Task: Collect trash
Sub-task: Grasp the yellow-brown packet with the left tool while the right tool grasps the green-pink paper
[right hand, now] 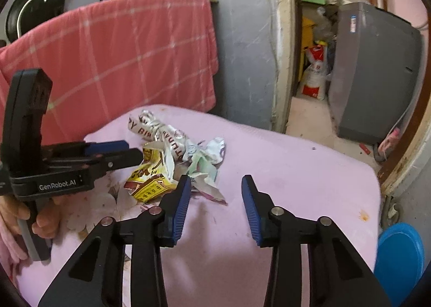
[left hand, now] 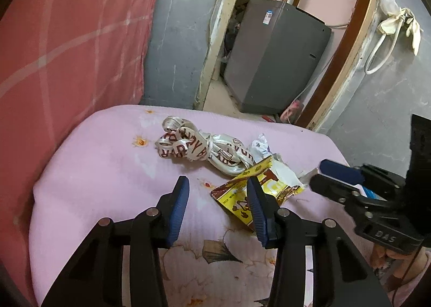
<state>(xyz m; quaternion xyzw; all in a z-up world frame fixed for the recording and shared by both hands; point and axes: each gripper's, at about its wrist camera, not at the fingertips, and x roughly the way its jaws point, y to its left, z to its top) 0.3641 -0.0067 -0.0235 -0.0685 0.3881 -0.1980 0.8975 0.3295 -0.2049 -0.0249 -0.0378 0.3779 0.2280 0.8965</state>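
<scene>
A pile of trash lies on a pink flowered cushion [left hand: 107, 172]. It holds a twisted white ribbon with brown letters [left hand: 194, 145], a yellow and brown wrapper [left hand: 237, 196] and crumpled white wrappers [left hand: 258, 145]. My left gripper [left hand: 218, 185] is open, its right finger over the yellow wrapper. My right gripper [right hand: 215, 183] is open and empty, just right of the pile; it shows side-on in the left wrist view [left hand: 323, 175]. The pile also shows in the right wrist view: ribbon [right hand: 150, 126], yellow wrapper [right hand: 150, 180], crumpled wrappers [right hand: 207, 156].
A red checked cloth [right hand: 121, 59] hangs behind the cushion [right hand: 296, 172]. A grey box-like appliance [left hand: 274, 59] stands in the doorway beyond. A blue round lid or tub [right hand: 398, 253] sits low at the right of the cushion. Bottles and a black pan [right hand: 35, 7] stand behind the cloth.
</scene>
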